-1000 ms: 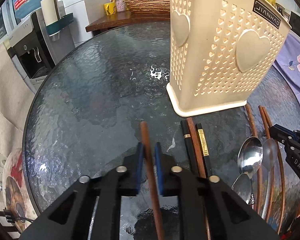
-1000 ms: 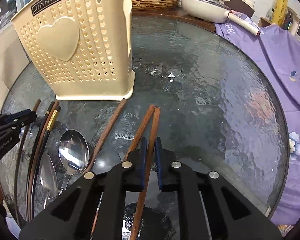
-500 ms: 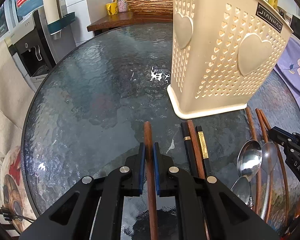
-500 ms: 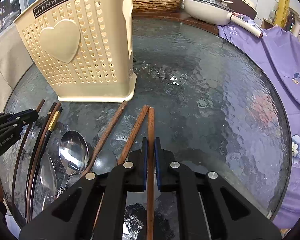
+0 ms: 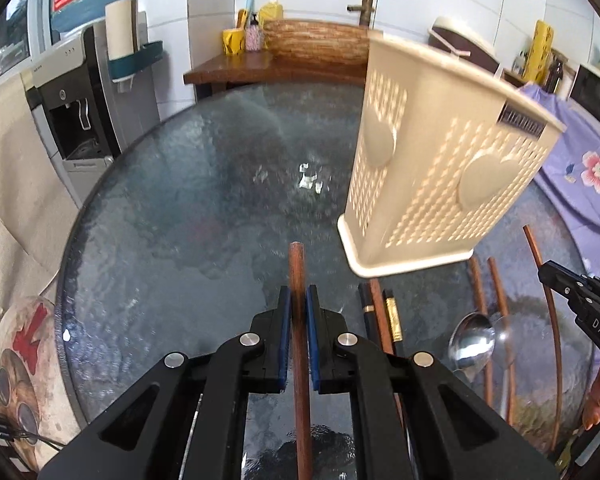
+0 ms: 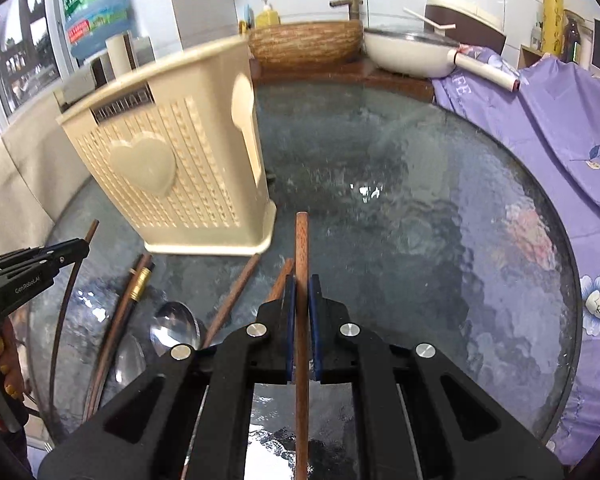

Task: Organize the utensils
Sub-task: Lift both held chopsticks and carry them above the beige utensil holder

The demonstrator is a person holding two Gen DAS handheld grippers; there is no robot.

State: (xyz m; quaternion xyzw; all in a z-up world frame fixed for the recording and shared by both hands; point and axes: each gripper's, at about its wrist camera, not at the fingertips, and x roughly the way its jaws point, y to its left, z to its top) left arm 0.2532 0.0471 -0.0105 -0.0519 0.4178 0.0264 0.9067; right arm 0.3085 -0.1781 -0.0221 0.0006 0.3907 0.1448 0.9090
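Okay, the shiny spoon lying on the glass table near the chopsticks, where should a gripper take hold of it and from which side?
Grip the spoon by its thin handle, not the bowl: the bowl is wide, rounded and slick. It lies flat on the glass table, so come from above, pads straddling the handle. Chopsticks lie close alongside, so space looks tight.

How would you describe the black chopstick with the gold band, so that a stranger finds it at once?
Start at the cream perforated basket on the glass table. Just below its base lies a small bundle of sticks. The black chopstick is the one with the shiny gold band; its neighbours are plain brown or black.
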